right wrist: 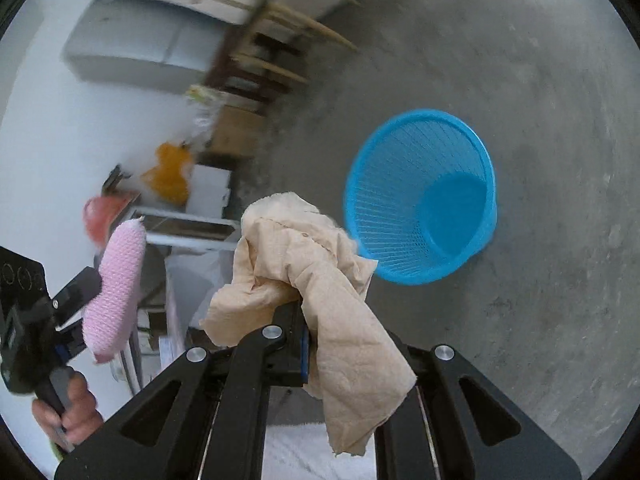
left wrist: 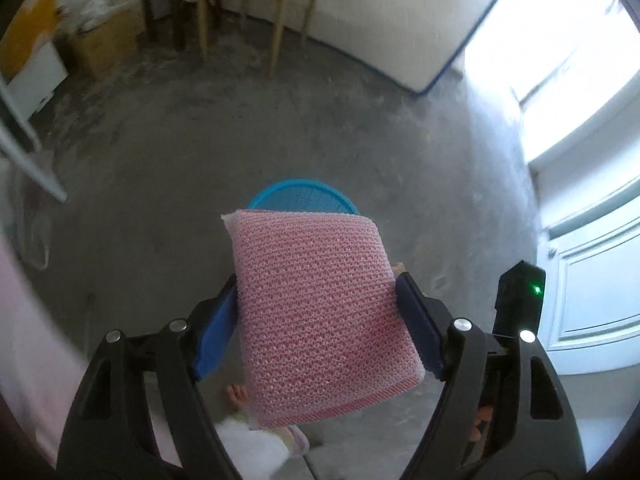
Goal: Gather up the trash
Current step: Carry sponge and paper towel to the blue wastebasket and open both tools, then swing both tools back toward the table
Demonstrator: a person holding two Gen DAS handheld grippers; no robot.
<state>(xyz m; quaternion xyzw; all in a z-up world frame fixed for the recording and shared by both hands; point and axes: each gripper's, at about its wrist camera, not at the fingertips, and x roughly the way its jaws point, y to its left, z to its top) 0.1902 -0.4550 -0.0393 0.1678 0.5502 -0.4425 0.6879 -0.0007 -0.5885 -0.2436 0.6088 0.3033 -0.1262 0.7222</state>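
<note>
Pink mesh sponge (left wrist: 320,312) fills the left tool (left wrist: 320,308), crumpled beige tissue (right wrist: 316,292) the right tool (right wrist: 306,320); no writing legible.

Left gripper (left wrist: 316,308) is gripping the pink mesh scouring sponge (left wrist: 320,316) between its jaws, sponge sitting in front of the blue plastic mesh basket (left wrist: 302,196), hiding its near rim. Basket is standing on the grey concrete floor (left wrist: 160,152). Right gripper (right wrist: 304,316) is pinching the crumpled beige paper towel (right wrist: 312,280), basket lying beyond and right of it. Wooden chair (left wrist: 256,4) is standing behind, by the wall.
</note>
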